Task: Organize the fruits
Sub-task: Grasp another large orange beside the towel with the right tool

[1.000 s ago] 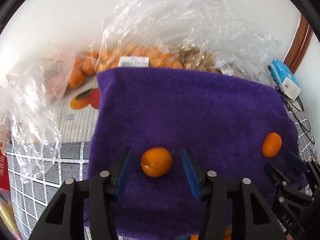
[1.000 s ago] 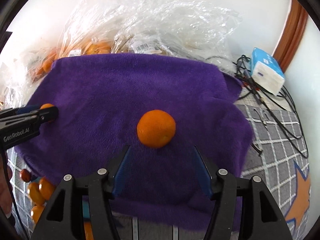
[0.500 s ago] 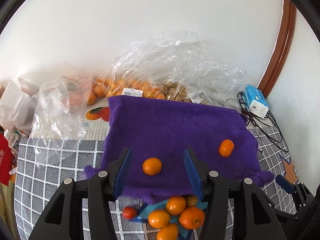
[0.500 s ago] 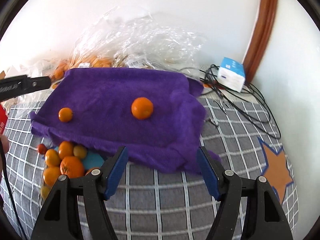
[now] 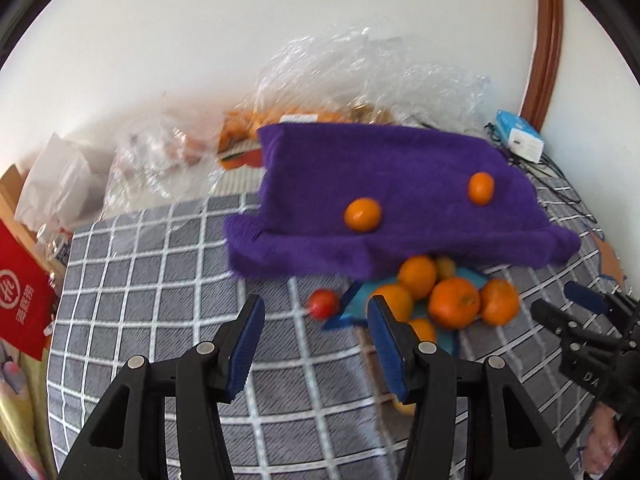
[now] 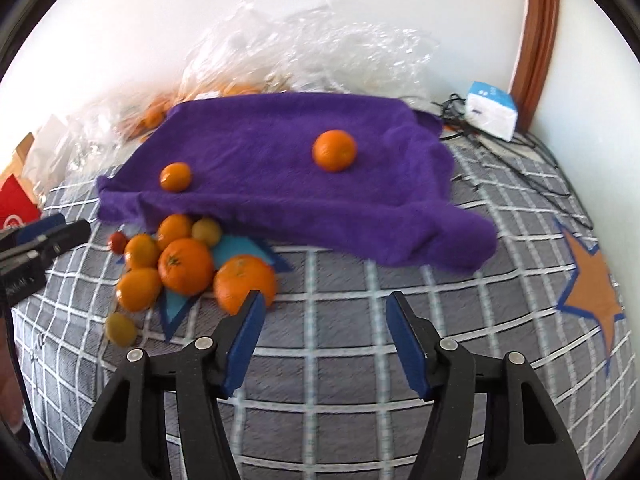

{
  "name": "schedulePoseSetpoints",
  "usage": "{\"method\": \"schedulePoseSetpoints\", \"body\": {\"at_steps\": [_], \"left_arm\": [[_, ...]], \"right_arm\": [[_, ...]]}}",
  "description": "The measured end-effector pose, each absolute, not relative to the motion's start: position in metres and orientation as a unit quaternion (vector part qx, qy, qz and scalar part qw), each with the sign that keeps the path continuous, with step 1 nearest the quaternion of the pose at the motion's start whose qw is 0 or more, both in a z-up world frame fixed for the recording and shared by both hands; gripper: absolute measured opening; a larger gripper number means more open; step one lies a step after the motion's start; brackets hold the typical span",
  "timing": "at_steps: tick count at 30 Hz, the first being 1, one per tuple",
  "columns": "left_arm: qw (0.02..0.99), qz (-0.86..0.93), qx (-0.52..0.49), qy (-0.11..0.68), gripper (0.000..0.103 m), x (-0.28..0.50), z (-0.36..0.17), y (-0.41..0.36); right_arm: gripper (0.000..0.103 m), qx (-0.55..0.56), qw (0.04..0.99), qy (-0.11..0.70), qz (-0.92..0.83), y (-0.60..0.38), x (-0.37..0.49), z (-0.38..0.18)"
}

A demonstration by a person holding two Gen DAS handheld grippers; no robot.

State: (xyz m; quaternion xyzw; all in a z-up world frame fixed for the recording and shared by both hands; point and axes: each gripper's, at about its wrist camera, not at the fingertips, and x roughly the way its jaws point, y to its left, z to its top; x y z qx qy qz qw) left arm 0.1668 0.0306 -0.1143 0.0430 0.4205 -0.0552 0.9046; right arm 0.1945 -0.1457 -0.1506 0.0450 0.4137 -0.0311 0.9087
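A purple towel (image 5: 380, 184) (image 6: 280, 160) lies on the grey checked cloth. Two oranges rest on it: a small one (image 5: 362, 215) (image 6: 175, 176) at the left and a larger one (image 5: 481, 188) (image 6: 334, 150) at the right. A pile of several oranges (image 5: 454, 307) (image 6: 186, 266), with a small red fruit (image 5: 323, 303) (image 6: 117, 241), sits in front of the towel on a blue patch. My left gripper (image 5: 316, 338) is open and empty, above the cloth near the pile. My right gripper (image 6: 326, 332) is open and empty, in front of the towel.
Clear plastic bags (image 5: 360, 80) (image 6: 304, 48) with more oranges lie behind the towel by the white wall. A blue-white box (image 5: 520, 140) (image 6: 492, 110) and cables sit back right. A red bag (image 5: 20, 292) stands left. An orange star patch (image 6: 592, 284) marks the cloth at right.
Both grippers have pulled back and up from the towel, each leaving its orange on it. The pile of oranges in front of the towel has come into view.
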Motion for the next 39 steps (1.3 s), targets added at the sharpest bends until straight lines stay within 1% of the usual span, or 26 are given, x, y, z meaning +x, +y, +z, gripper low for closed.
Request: {"method": "schedulePoseSetpoints", "body": {"at_steps": [6, 11, 16, 22, 25, 27, 32, 37, 39], "left_arm": [[0.899, -0.025, 0.019, 0.436, 0.051, 0.159, -0.133, 0.061], [0.899, -0.002, -0.002, 0.437, 0.051, 0.156, -0.148, 0.079], [0.898, 0.015, -0.019, 0.438, 0.051, 0.156, -0.159, 0.089], [0.905, 0.016, -0.017, 0.424, 0.051, 0.153, -0.167, 0.088], [0.902, -0.004, -0.019, 0.431, 0.055, 0.152, -0.165, 0.087], [0.901, -0.013, -0.022, 0.432, 0.059, 0.152, -0.166, 0.087], [0.9, -0.029, -0.027, 0.433, 0.066, 0.152, -0.165, 0.086], [0.9, -0.034, -0.041, 0.432, 0.067, 0.15, -0.165, 0.089], [0.9, -0.034, -0.041, 0.432, 0.067, 0.15, -0.165, 0.089]], "right_arm": [[0.062, 0.037, 0.91, 0.414, -0.009, -0.131, 0.197, -0.155], [0.055, 0.047, 0.907, 0.419, 0.006, -0.124, 0.203, -0.159], [0.055, 0.053, 0.909, 0.413, 0.018, -0.12, 0.204, -0.16], [0.055, 0.035, 0.905, 0.423, 0.031, -0.112, 0.216, -0.169], [0.055, 0.043, 0.901, 0.43, 0.038, -0.11, 0.224, -0.173], [0.055, 0.047, 0.901, 0.43, 0.041, -0.109, 0.227, -0.174], [0.055, 0.051, 0.901, 0.429, 0.035, -0.107, 0.235, -0.175], [0.055, 0.034, 0.905, 0.423, 0.028, -0.101, 0.24, -0.177], [0.05, 0.022, 0.908, 0.418, 0.02, -0.098, 0.24, -0.177]]}}
